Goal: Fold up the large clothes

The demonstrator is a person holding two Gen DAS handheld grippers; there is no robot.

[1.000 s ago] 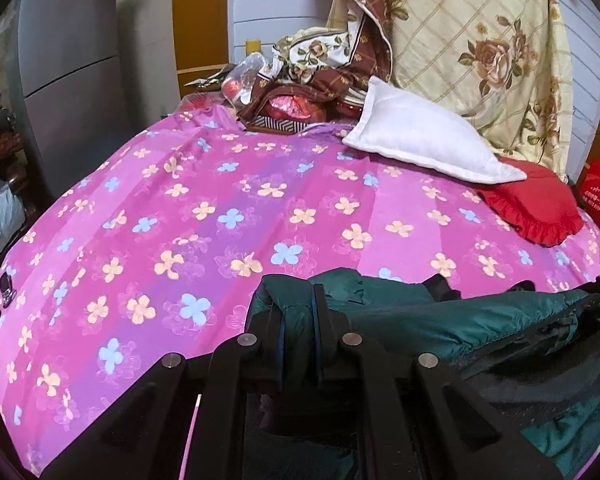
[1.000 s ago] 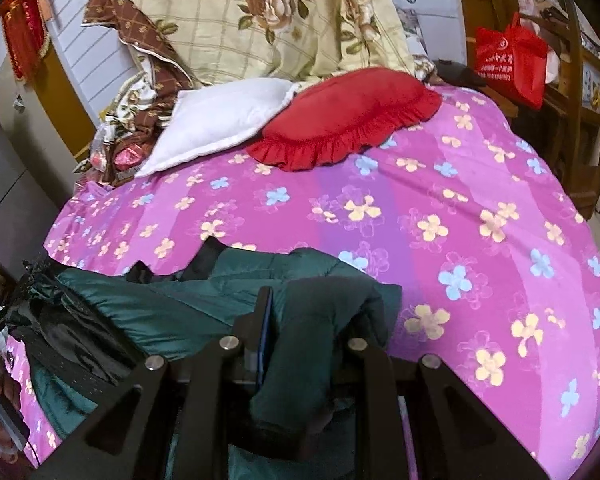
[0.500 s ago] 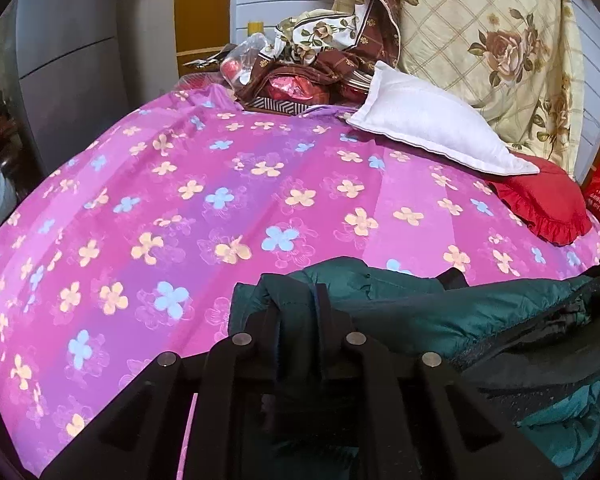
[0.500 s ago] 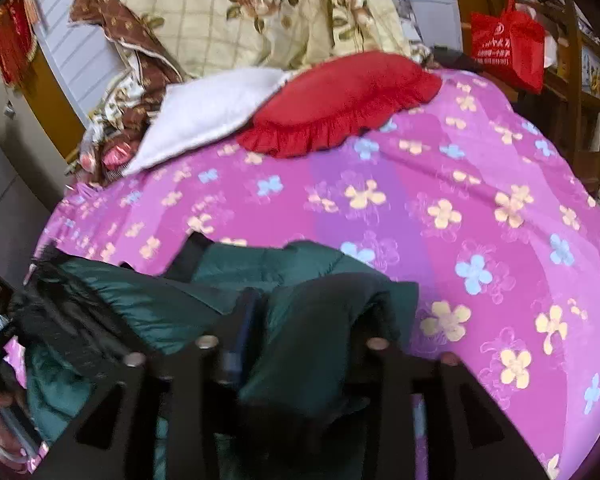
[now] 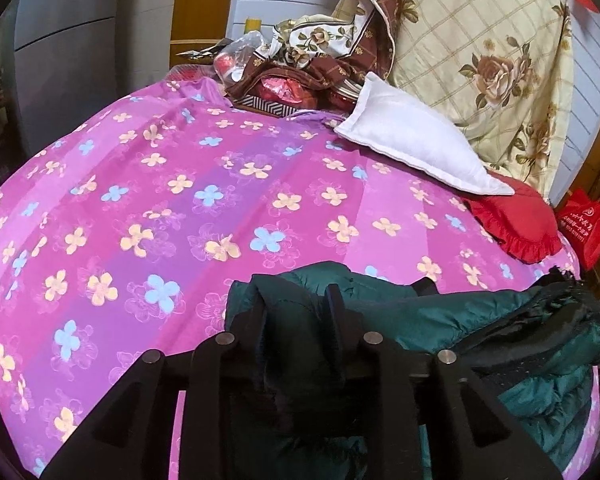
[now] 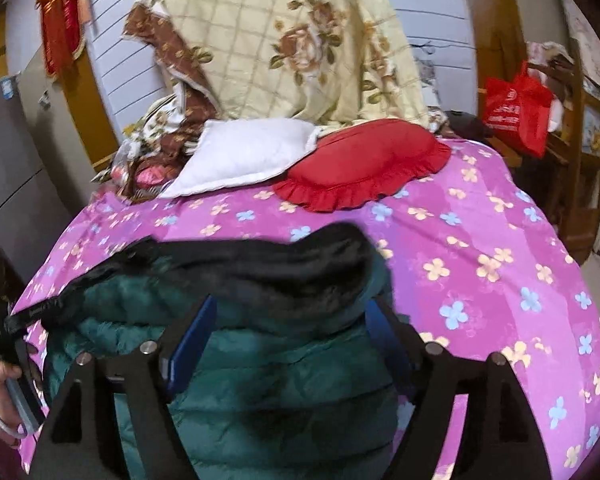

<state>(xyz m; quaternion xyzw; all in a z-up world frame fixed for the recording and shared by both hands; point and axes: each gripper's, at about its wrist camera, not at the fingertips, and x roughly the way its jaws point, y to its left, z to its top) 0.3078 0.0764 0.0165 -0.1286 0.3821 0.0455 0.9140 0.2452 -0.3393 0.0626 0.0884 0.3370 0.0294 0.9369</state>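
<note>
Green padded nylon fills the space under both my grippers: the jacket (image 6: 268,380) lies bunched at the near edge of the bed. My left gripper (image 5: 296,304) has just been easing apart, and a fold of the jacket (image 5: 440,312) sits between its narrowly parted fingers; whether the pads press on it I cannot tell. My right gripper (image 6: 288,316) has just been spreading and stands wide, its blue-lined fingers (image 6: 192,344) straddling the quilted body without pinching it. A black furry trim (image 6: 284,260) runs across the jacket just beyond those fingertips. At the far left of the right view, a hand (image 6: 0,392) grips something at the bed's edge.

Past the jacket, the bedsheet (image 5: 180,200) stretches smooth and open, pink and purple with small flowers, leaving free room ahead and to the sides. At the head of the bed a white pillow (image 5: 412,148) overlaps a red ruffled cushion (image 6: 364,160), with a cream rose-print quilt (image 6: 284,40) piled against the wall behind. A red bag (image 6: 516,112) hangs beside wooden shelving to the right.
</note>
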